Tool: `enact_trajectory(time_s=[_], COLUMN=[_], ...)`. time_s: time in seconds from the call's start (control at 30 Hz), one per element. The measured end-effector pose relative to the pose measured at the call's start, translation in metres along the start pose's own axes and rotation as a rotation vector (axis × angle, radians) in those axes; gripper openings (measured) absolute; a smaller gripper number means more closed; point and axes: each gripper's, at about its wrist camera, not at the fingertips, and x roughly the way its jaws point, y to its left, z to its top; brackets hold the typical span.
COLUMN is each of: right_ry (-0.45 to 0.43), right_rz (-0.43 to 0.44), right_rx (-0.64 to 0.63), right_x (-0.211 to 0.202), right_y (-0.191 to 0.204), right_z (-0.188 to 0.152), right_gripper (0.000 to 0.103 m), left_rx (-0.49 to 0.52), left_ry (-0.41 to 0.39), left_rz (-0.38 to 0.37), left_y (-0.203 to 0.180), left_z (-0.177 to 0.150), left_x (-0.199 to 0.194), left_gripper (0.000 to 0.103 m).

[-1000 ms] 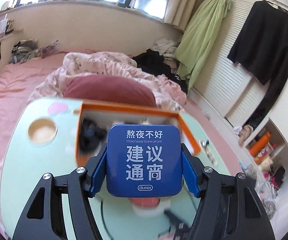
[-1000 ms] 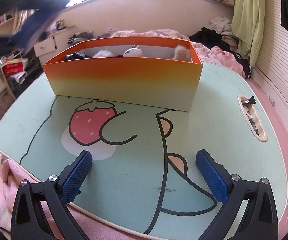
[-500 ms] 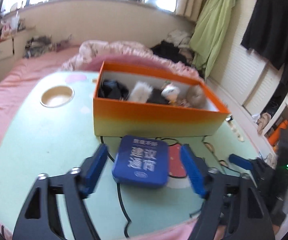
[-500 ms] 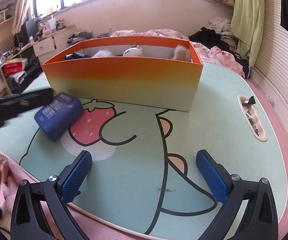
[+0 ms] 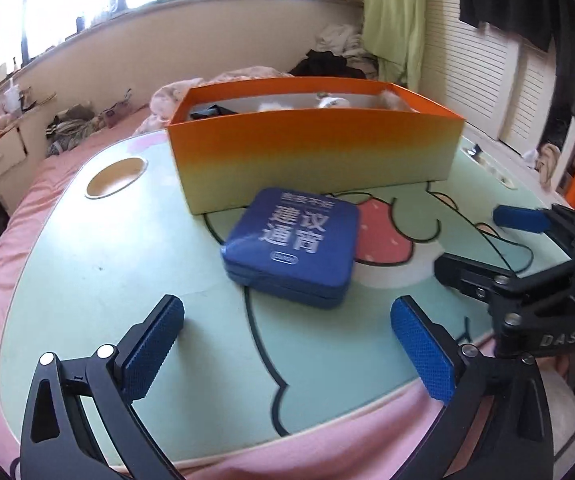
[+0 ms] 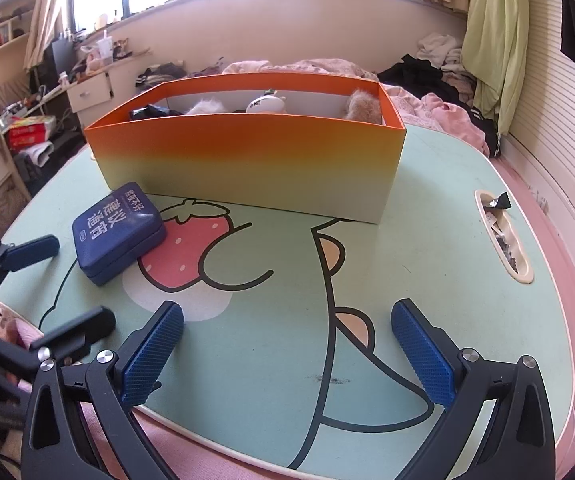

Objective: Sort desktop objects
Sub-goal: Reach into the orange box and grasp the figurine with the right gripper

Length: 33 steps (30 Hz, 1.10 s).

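A blue tin [image 5: 293, 246] with white lettering lies flat on the mint-green table [image 5: 87, 280], just in front of the orange box [image 5: 315, 152]. My left gripper [image 5: 286, 312] sits close behind the tin. Its jaws are opening wide, and the tin lies beyond the fingertips, touching neither pad. In the right wrist view the tin [image 6: 119, 232] lies at the left, by the near left corner of the box [image 6: 247, 160], with the left gripper [image 6: 59, 286] beside it. My right gripper [image 6: 287, 316] stands open over the table's near edge, holding nothing.
The orange box holds fluffy toys [image 6: 363, 108], a white item [image 6: 265, 104] and something black [image 6: 149, 112]. The table has a round cup hole [image 5: 115, 176] at the left and a slot with wrappers [image 6: 503, 236] at the right. Pink bedding surrounds the table.
The left gripper came down from above the box with the tin, set it on the table in front of the box, and let go, its jaws spreading. The right gripper stayed put.
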Motion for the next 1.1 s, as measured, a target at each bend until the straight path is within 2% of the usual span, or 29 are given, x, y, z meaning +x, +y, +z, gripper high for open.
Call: enact_trajectory(time_s=[0.13, 0.17, 0.2, 0.23, 0.27, 0.3, 0.43, 0.5, 0.57, 0.67, 0.83, 0.9, 0.93, 1.0, 1.03, 1.07, 1.1], right_ry=[-0.008, -0.013, -0.027, -0.041, -0.048, -0.061, -0.122, -0.118, -0.070, 0.063, 0.188, 0.235, 0.256, 0.307, 0.282, 0.270, 0.253], right_rz=[0.004, 0.001, -0.008, 0.000, 0.017, 0.049, 0.175, 0.177, 0.168, 0.223, 0.130, 0.112, 0.105, 0.076, 0.064, 0.066, 0.090], right_rx=[0.007, 0.012, 0.017, 0.016, 0.016, 0.022, 0.118, 0.147, 0.153, 0.201, 0.194, 0.207, 0.212, 0.205, 0.194, 0.213, 0.237], right_x=[-0.002, -0.002, -0.005, -0.010, -0.013, -0.017, -0.038, -0.038, -0.026, 0.013, 0.073, 0.096, 0.102, 0.116, 0.113, 0.108, 0.102], right_y=[0.000, 0.000, 0.001, 0.001, -0.002, -0.004, -0.021, -0.026, -0.029, -0.030, -0.017, -0.012, -0.014, -0.012, -0.011, -0.015, -0.020], right_z=[0.000, 0.000, 0.000, 0.001, 0.004, 0.008, 0.055, 0.087, 0.120, 0.159, 0.185, 0.189, 0.186, 0.183, 0.185, 0.186, 0.186], right_gripper=[0.103, 0.098, 0.078, 0.064, 0.043, 0.033, 0.033, 0.033, 0.033, 0.039, 0.043, 0.055, 0.057, 0.053, 0.040, 0.035, 0.035], left_rx=[0.000, 0.000, 0.001, 0.003, 0.004, 0.005, 0.007, 0.006, 0.007, 0.008, 0.012, 0.014, 0.015, 0.017, 0.019, 0.019, 0.023], left_ry=[-0.001, -0.001, -0.001, -0.003, -0.004, -0.005, -0.004, -0.005, -0.005, -0.005, -0.007, -0.009, -0.010, -0.012, -0.013, -0.014, -0.016], left_rz=[-0.001, -0.002, -0.004, -0.005, -0.007, -0.008, -0.010, -0.011, -0.012, -0.013, -0.015, -0.018, -0.020, -0.022, -0.023, -0.025, -0.033], left_y=[0.002, 0.002, 0.002, 0.000, 0.000, -0.001, -0.001, -0.001, 0.000, 0.000, -0.003, -0.003, -0.003, -0.002, -0.003, -0.003, -0.002], left_z=[0.002, 0.003, 0.002, -0.003, -0.002, -0.003, -0.003, -0.002, -0.002, -0.002, -0.002, -0.002, -0.002, -0.002, -0.002, -0.002, -0.002], left_x=[0.001, 0.002, 0.003, 0.001, 0.002, 0.002, 0.002, 0.002, 0.003, 0.002, 0.002, 0.002, 0.002, 0.002, 0.002, 0.002, 0.002], left_gripper=[0.103, 0.103, 0.103, 0.103, 0.103, 0.103, 0.103, 0.103, 0.103, 0.103, 0.103, 0.103, 0.103, 0.103, 0.103, 0.103, 0.103])
